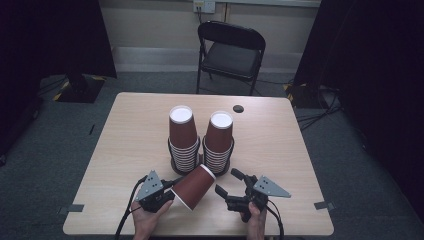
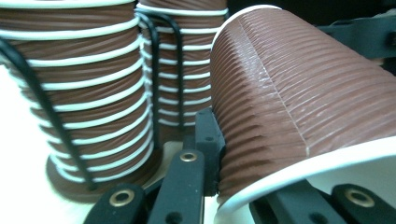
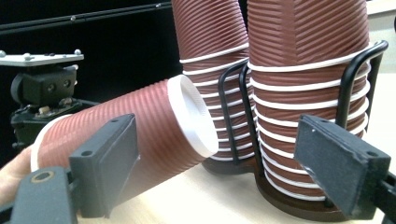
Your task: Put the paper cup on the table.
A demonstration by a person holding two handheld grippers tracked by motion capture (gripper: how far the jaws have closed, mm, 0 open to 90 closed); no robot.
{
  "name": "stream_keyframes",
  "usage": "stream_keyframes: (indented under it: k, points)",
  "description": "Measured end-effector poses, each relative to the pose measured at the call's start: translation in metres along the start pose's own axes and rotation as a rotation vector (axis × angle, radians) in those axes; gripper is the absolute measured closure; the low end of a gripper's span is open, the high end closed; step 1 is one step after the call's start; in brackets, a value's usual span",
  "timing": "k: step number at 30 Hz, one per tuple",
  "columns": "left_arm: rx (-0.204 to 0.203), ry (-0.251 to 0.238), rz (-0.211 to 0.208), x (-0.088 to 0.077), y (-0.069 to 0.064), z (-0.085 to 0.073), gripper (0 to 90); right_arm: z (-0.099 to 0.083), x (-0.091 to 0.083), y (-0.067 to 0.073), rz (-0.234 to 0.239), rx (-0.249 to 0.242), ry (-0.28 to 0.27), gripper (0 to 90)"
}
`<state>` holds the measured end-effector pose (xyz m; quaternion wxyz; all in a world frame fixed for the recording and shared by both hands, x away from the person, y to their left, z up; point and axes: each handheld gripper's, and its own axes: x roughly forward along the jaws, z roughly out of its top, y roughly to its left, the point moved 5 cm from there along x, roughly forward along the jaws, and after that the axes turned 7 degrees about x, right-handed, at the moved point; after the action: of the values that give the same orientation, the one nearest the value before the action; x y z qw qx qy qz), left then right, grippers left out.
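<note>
Ribbed brown paper cup [image 1: 194,186], white-rimmed, lies tilted at the near table [image 1: 125,150] edge, base toward two caged cup stacks [image 1: 201,142]. Left gripper [image 1: 159,194] apparently clamps its rim end; right gripper [image 1: 231,189] beside it, jaws spread wide, empty.

— Bright, even overhead light on the table [image 1: 130,150]; dark and murky along both sides.
— Blown-out white at lower left in the left gripper view; soft blur on the nearest cup [image 2: 299,107].
— Sharper in the right gripper view, with near jaws slightly soft.
</note>
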<state>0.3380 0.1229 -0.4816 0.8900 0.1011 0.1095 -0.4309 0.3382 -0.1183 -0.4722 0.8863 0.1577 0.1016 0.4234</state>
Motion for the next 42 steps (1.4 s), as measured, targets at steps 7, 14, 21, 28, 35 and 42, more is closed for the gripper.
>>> stream_keyframes:
  k: [7,14,21,28,35,42]
  points:
    - [0.023,0.049,0.019,-0.003,0.004,0.005,85.9,-0.005,0.001,0.002,-0.02,-0.145,0.097,13.5]
    - [0.049,0.094,-0.018,-0.004,0.003,0.011,85.9,-0.01,0.0,0.003,-0.036,-0.232,0.155,13.3]
    - [0.023,0.132,-0.041,-0.004,0.005,0.015,86.2,-0.013,-0.005,0.009,-0.065,-0.31,0.171,12.9]
    - [0.029,0.193,-0.081,-0.001,0.004,0.017,86.1,-0.019,-0.002,0.01,-0.08,-0.386,0.218,12.9]
    - [0.03,0.26,-0.117,0.003,0.006,0.018,86.0,-0.022,-0.001,0.011,-0.069,-0.477,0.251,12.9]
    - [0.019,0.304,-0.144,0.007,0.005,0.021,86.0,-0.024,-0.001,0.016,-0.044,-0.566,0.305,12.8]
